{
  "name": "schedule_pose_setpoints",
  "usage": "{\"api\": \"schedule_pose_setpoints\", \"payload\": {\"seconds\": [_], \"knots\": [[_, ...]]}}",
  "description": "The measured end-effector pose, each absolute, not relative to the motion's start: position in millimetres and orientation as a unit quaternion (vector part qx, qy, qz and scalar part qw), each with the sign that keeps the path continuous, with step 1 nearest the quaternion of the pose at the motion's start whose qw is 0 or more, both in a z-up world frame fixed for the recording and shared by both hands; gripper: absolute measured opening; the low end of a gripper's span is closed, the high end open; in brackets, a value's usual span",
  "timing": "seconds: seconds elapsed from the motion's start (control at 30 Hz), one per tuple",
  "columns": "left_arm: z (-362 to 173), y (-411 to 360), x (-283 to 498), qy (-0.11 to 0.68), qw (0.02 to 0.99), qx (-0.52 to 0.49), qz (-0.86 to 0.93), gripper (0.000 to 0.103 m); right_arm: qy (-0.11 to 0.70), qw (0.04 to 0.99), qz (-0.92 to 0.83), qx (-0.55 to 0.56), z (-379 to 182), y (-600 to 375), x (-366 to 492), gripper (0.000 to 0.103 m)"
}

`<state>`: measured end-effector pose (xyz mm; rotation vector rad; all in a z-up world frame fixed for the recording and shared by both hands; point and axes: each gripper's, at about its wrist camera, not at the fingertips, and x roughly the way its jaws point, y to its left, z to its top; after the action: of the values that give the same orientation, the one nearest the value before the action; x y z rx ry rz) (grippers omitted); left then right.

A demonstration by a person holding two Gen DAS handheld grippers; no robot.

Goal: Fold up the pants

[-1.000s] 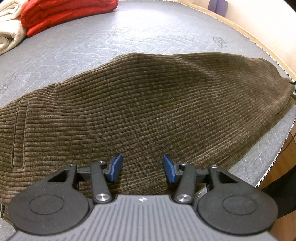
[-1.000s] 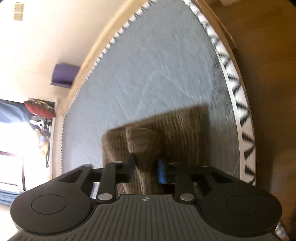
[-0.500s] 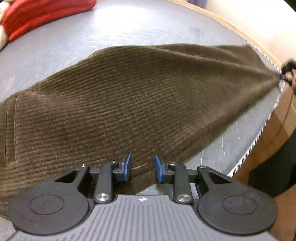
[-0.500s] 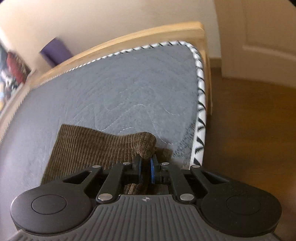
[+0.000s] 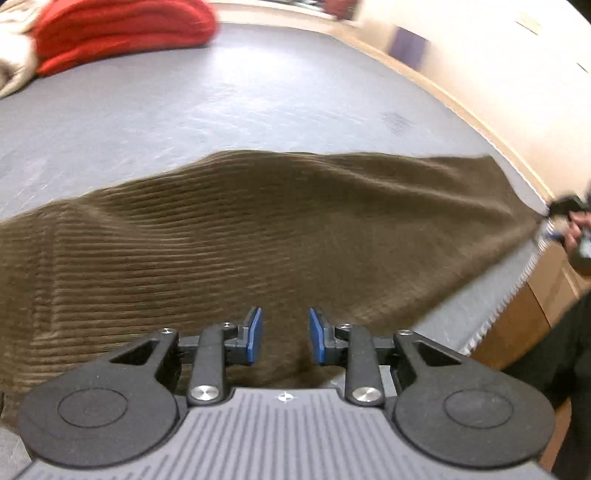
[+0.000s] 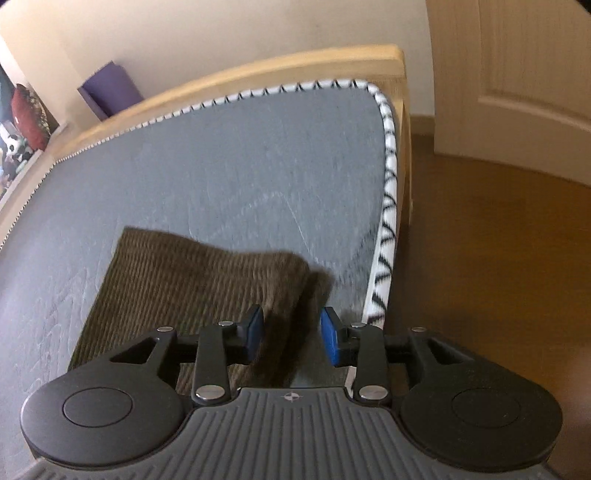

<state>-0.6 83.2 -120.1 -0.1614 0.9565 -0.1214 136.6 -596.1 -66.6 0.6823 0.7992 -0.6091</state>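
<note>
The brown corduroy pants (image 5: 258,236) lie spread across the grey mattress (image 5: 184,103). My left gripper (image 5: 284,334) is open just above their near edge, blue pads apart with cloth between and below them. In the right wrist view the leg end of the pants (image 6: 192,280) lies flat near the mattress corner. My right gripper (image 6: 291,332) is open over that end, with nothing held. The right gripper also shows in the left wrist view (image 5: 561,221) at the far right end of the pants.
Red folded cloth (image 5: 118,33) and a cream towel (image 5: 14,70) lie at the mattress's far left. The wooden bed frame (image 6: 258,70) and zigzag mattress edge (image 6: 388,206) run close on the right, with wood floor (image 6: 498,258) beyond. A purple box (image 6: 110,88) stands by the wall.
My right gripper has opened and let go of the pants' leg end, which has dropped flat. My left gripper has opened wider again after narrowing.
</note>
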Motion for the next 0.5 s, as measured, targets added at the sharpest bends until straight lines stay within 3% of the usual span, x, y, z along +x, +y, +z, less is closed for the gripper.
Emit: {"api": "schedule_pose_setpoints", "payload": {"seconds": [0.1, 0.23, 0.33, 0.5], "knots": [[-151.5, 83.7, 5.3, 0.535, 0.841, -0.062, -0.039, 0.031, 0.396, 0.807, -0.276, 0.340, -75.4, -595.6, 137.6, 0.046], [-149.9, 67.4, 4.6, 0.526, 0.848, -0.017, -0.060, 0.052, 0.403, 0.792, -0.272, 0.370, -87.6, -599.9, 138.7, 0.054], [-150.8, 62.3, 4.6, 0.523, 0.850, 0.004, -0.066, 0.054, 0.398, 0.792, -0.271, 0.375, -91.1, -601.8, 141.3, 0.058], [-153.5, 63.6, 4.1, 0.524, 0.849, -0.004, -0.066, 0.054, 0.382, 0.794, -0.297, 0.368, -90.8, -605.2, 141.2, 0.056]]}}
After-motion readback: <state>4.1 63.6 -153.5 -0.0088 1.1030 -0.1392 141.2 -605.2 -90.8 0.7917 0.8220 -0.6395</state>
